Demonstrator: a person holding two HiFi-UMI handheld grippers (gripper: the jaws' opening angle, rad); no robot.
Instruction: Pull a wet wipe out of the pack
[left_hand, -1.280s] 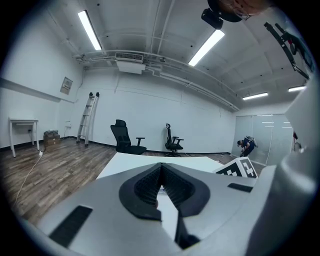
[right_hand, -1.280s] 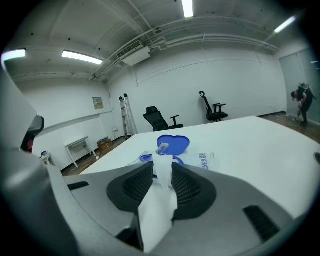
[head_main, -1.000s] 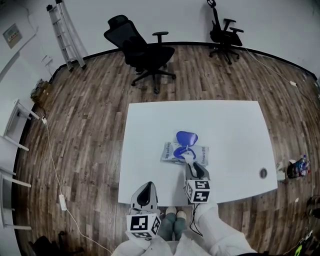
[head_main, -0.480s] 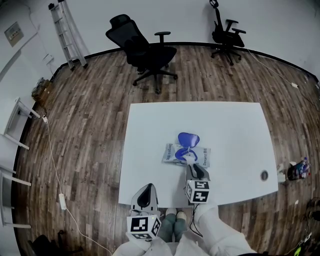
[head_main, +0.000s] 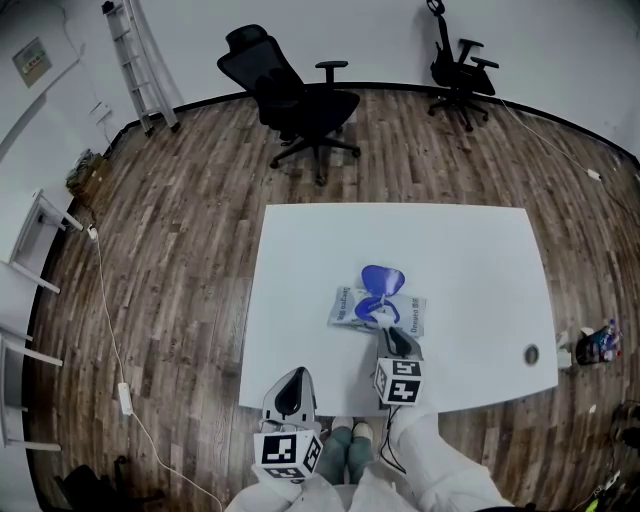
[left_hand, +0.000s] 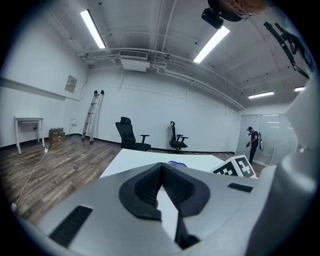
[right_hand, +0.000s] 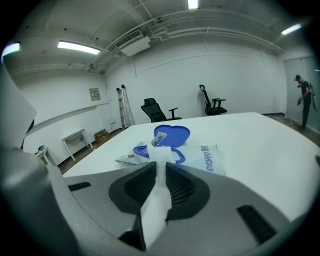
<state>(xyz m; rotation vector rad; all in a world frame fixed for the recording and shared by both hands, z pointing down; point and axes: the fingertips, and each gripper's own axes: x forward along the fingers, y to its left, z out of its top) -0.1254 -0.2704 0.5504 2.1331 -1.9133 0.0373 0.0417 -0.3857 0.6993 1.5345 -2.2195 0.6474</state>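
A wet wipe pack (head_main: 378, 308) (right_hand: 200, 157) lies flat near the middle of the white table (head_main: 470, 270), its blue heart-shaped lid (head_main: 382, 279) (right_hand: 171, 135) flipped open toward the far side. A white wipe (right_hand: 158, 190) stretches from the pack's opening back between the jaws of my right gripper (head_main: 391, 334) (right_hand: 161, 172), which is shut on it just short of the pack. My left gripper (head_main: 291, 383) (left_hand: 161, 186) hangs off the table's near edge, jaws shut with nothing between them.
A black office chair (head_main: 290, 95) stands beyond the table's far left corner, another chair (head_main: 460, 65) at the back right. A ladder (head_main: 135, 60) leans on the left wall. A small round fitting (head_main: 530, 353) sits in the table's near right corner.
The whole head view has shifted slightly; my right gripper stays shut on the wipe at the pack, and the left gripper has not moved.
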